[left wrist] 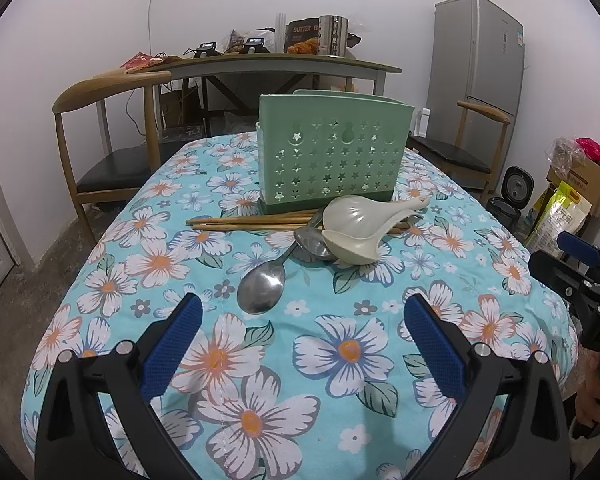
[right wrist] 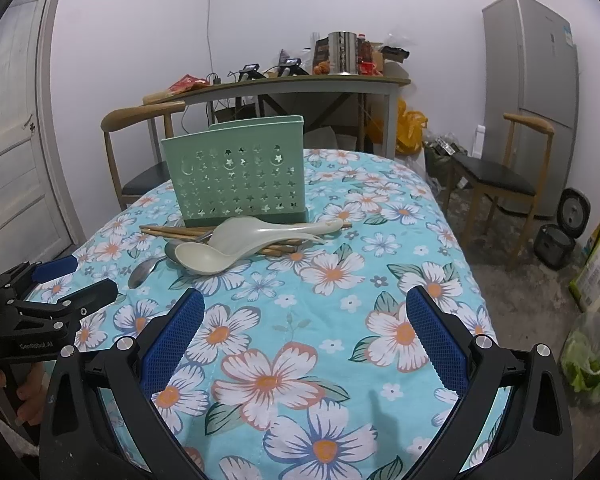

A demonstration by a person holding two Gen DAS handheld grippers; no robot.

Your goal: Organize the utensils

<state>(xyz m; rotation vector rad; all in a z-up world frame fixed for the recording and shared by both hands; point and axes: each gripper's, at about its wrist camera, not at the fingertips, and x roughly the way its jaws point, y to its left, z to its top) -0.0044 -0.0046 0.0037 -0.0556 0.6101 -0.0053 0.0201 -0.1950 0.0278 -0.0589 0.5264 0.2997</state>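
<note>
— Where do the utensils lie?
— In a heap on the flowered tablecloth [left wrist: 340, 360], touching the front of the green holder [left wrist: 332, 156]: wooden chopsticks [left wrist: 252, 222], two white ladles [left wrist: 360, 220] and metal spoons [left wrist: 262, 286].
— And the left gripper [left wrist: 302, 314]?
— Its jaws stand wide apart, empty, above the cloth; the nearest metal spoon lies just ahead, between them.
— The right gripper [right wrist: 304, 312]?
— Also spread wide and empty; the heap sits ahead, to its left.
</note>
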